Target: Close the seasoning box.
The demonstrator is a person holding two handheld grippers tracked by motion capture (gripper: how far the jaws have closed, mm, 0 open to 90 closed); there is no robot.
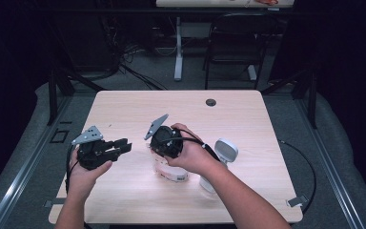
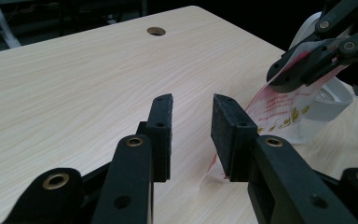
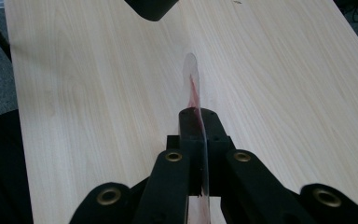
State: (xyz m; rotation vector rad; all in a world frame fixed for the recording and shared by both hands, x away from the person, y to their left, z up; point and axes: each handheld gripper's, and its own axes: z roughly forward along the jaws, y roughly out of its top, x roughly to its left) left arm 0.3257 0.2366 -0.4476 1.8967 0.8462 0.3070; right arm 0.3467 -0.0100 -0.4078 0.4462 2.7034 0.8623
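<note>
From above, we have a light wooden table (image 1: 124,191) with two hands at work. The left hand (image 1: 83,174) holds the left gripper (image 1: 124,145) just over the near-left part of the table, jaws apart and pointing toward the middle. The right hand (image 1: 193,152) tips the right gripper (image 1: 159,151) down over a clear plastic bag (image 1: 171,171) with red print, near the front centre of the table. Just beside that hand, on its right, lies a white handheld scanner (image 1: 224,151). A small round hole (image 1: 211,102) sits near the table's far edge, and a dark chair (image 1: 233,43) stands on the floor beyond.

Over to the left gripper view: the left gripper (image 2: 192,128) has its two padded jaws spread, with nothing between them. Just past the right-hand jaw the bag (image 2: 279,109) rises from the table, red and yellow print showing, and its upper edge is pinched by the right gripper (image 2: 291,77) coming in from the upper right. The scanner (image 2: 331,98) shows white behind the bag.

Now the right gripper view: the right gripper (image 3: 200,140) is clamped tight on the bag (image 3: 192,79), seen edge-on as a thin clear film with a red streak, standing up between the jaws above the table (image 3: 98,93).
</note>
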